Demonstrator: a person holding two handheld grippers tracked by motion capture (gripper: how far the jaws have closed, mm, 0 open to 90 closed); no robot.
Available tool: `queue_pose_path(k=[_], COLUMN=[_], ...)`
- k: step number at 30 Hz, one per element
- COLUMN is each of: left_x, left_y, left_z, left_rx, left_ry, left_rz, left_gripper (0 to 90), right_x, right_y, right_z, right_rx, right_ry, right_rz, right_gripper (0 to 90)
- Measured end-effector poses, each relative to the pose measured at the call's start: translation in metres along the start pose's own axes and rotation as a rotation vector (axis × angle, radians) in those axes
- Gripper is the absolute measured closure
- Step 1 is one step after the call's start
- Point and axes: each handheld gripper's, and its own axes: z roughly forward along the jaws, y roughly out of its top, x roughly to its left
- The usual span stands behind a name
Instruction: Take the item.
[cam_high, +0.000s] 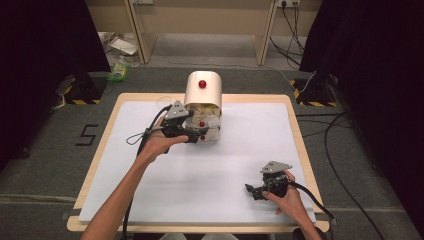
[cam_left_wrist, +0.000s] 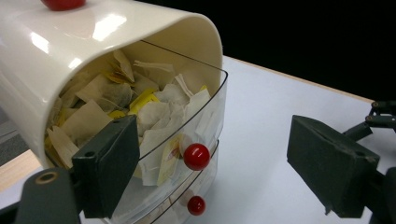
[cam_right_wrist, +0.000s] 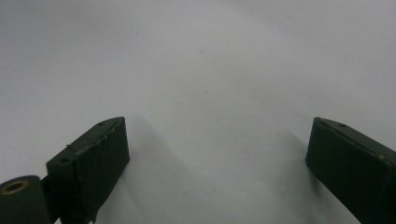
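Note:
A cream dome-topped drawer box (cam_high: 202, 92) with a red knob on top (cam_high: 202, 84) stands at the table's far middle. Its clear upper drawer (cam_left_wrist: 177, 116) is packed with tea bags and carries a red knob (cam_left_wrist: 196, 156). A second red knob (cam_left_wrist: 196, 205) marks the drawer below. My left gripper (cam_high: 196, 136) is at the box's front left, open, and the upper knob lies between its wide-apart jaws (cam_left_wrist: 217, 170) without touching them. My right gripper (cam_high: 254, 191) rests low near the front right of the table, open over the bare white sheet (cam_right_wrist: 217, 158).
A white sheet (cam_high: 240, 150) covers the wooden table (cam_high: 296, 130). Cables (cam_high: 340, 165) run over the grey floor on the right. A green packet (cam_high: 118, 72) and papers lie on the floor beyond the far left corner. Black curtains hang on both sides.

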Motion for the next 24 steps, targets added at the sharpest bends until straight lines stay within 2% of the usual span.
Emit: queue_pose_path(k=[6,16,24], left_x=[-0.009,-0.024,-0.028], left_y=[-0.002,-0.004,-0.010], left_z=[-0.007,-0.013,-0.018], left_rx=[0.023,0.057,0.038], left_ry=[-0.024,-0.018,-0.026], left_rz=[0.015,0.043,0.035], left_gripper=[16.8,17.1,18.4], right_x=[0.000,0.000,0.000], right_y=[0.000,0.000,0.000], right_z=[0.000,0.000,0.000], right_rx=[0.001,0.000,0.001], right_ry=[0.000,0.000,0.000], right_rz=[0.001,0.000,-0.001], right_gripper=[6.6,6.6,6.6])
